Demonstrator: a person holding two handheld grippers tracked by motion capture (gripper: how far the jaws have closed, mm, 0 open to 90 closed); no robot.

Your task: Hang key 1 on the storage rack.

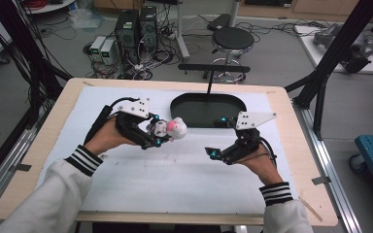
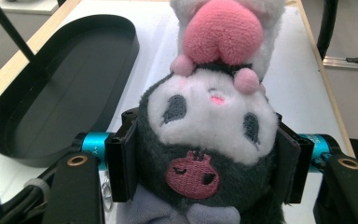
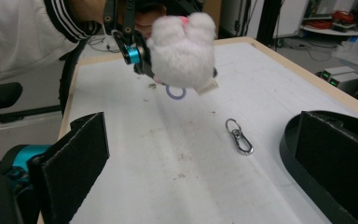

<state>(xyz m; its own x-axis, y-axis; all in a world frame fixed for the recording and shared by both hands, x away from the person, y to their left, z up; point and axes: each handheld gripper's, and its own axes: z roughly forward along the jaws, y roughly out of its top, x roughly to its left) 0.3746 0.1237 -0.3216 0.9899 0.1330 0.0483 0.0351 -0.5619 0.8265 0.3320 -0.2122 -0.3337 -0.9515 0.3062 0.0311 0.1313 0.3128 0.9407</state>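
Left gripper (image 1: 158,132) is clamped on a plush toy (image 1: 167,128), held above the white mat (image 1: 175,179) near the black tray (image 1: 206,109): dark head, white face, pink hat. Its lower body is cut off. Right gripper (image 1: 219,136) stands apart, empty, beyond a metal clasp (image 3: 238,136).

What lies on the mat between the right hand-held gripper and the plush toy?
A metal clasp lies on the white mat, seen in the right gripper view, short of the plush toy.

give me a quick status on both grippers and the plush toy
Left gripper shut on plush toy, lifted. Right gripper open, empty. Metal clasp loose on mat, black tray beyond.
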